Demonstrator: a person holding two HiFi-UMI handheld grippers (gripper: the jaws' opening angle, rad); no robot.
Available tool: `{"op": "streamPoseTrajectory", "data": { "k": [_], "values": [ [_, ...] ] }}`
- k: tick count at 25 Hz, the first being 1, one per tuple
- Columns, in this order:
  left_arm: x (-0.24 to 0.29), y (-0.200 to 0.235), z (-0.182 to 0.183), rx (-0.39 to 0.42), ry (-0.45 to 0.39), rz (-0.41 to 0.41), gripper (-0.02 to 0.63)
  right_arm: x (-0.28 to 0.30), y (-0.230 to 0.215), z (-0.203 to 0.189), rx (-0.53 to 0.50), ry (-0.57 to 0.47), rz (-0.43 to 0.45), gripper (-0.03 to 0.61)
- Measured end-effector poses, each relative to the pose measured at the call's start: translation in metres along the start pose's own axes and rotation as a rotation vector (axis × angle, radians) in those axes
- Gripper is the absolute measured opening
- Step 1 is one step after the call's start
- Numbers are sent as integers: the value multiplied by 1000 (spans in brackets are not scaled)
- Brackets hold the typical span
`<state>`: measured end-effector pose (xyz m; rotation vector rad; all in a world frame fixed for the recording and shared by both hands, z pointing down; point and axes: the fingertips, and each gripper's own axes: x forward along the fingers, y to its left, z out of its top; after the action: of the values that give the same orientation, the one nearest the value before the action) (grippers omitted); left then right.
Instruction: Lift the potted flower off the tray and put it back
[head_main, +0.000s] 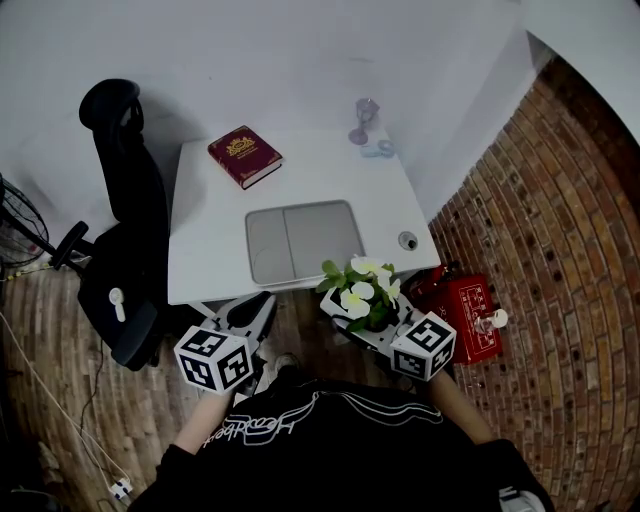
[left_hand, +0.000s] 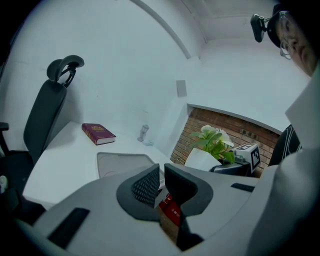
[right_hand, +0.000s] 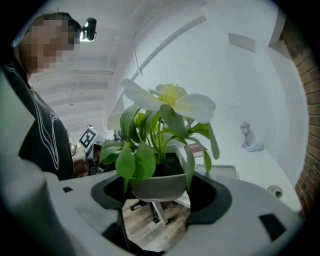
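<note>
Your right gripper (right_hand: 161, 196) pinching potted flower (head_main: 362, 295) by pot, holding it in air just off table (head_main: 205, 255) edge. Tray (head_main: 300, 240) sits ahead, bit left of it. Your left gripper (left_hand: 161, 181): jaws pressed together, nothing gripped.

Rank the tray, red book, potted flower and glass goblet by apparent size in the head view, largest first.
1. tray
2. red book and potted flower: they look about alike, and the flower is held up nearer the camera, so I leave them unranked.
3. glass goblet
</note>
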<state>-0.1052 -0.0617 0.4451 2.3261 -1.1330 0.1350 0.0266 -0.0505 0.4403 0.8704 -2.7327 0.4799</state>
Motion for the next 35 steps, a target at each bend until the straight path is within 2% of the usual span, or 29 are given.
{"op": "streamPoseTrajectory", "data": {
  "k": [11, 22, 29, 35],
  "values": [
    [13, 22, 21, 21, 13, 9, 52, 33, -22, 30, -29, -23, -4, 334],
    [33, 76, 51, 41, 35, 38, 52, 94, -70, 53, -38, -24, -38, 333],
    [44, 111, 64, 33, 48, 53, 52, 139, -115, 40, -55, 36, -108, 333],
    [51, 134, 73, 44, 48, 70, 52, 174, -150, 6, -66, 121, -166, 333]
  ]
}}
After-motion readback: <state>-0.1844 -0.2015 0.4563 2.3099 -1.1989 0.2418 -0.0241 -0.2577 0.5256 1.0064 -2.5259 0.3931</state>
